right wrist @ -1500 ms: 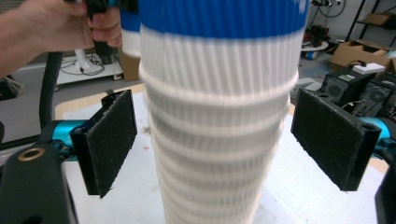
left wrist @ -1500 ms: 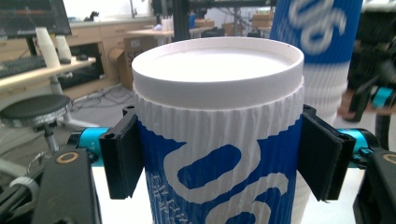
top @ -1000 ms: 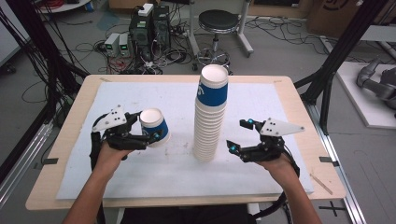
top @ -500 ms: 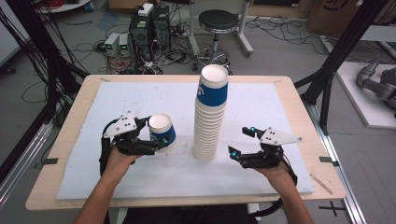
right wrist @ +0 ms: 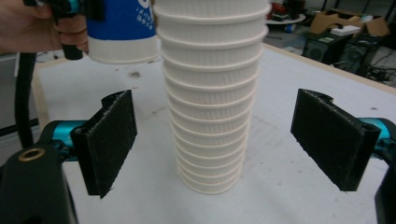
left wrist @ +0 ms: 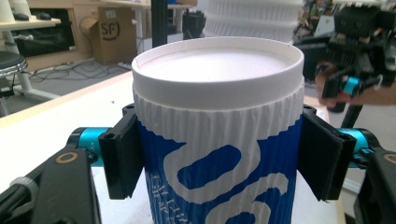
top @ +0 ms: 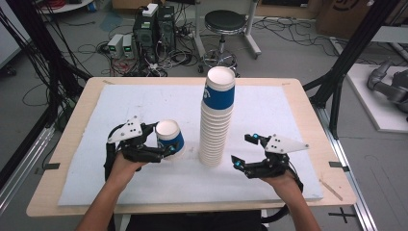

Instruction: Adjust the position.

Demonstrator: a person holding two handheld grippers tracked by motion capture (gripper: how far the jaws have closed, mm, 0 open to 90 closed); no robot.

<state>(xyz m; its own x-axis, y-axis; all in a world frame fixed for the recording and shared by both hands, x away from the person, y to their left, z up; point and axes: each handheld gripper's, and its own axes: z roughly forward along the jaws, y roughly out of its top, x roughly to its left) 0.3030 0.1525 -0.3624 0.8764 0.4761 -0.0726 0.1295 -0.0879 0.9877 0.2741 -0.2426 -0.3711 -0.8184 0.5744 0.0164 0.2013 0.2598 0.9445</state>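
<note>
In the high view, the left hand-held gripper (top: 161, 144) sits at the lower left of the frame with its jaws clamped on a single blue-and-white paper cup (top: 169, 138), which is tipped so that its long axis leans and its white circular end faces up toward the camera and slightly to the left. Just to the right of it, in the middle of the frame, a tall stack of cups (top: 216, 120) stands upright on the white sheet that covers the counter (top: 67, 144); its long axis is vertical, its top cup carries the same blue band, and the ones below show as white ribbed rims. The right hand-held gripper (top: 243, 151) lies at the lower right, near the foot of the stack but apart from it, its jaws spread with nothing between them. In the left gripper view, the cup (left wrist: 217, 140) takes up the centre, its white rimmed end uppermost and its ribbed wall printed with white swirls on blue; small white writing near the bottom edge is too small to read. Both black pads press on its sides. A cardboard box (left wrist: 119, 30) at the upper left is marked "SF". In the right gripper view, the stack (right wrist: 212, 98) rises between the two wide-apart pads without touching either, and the held cup (right wrist: 122, 28) hangs at the upper left, its faint white lettering unreadable.
</note>
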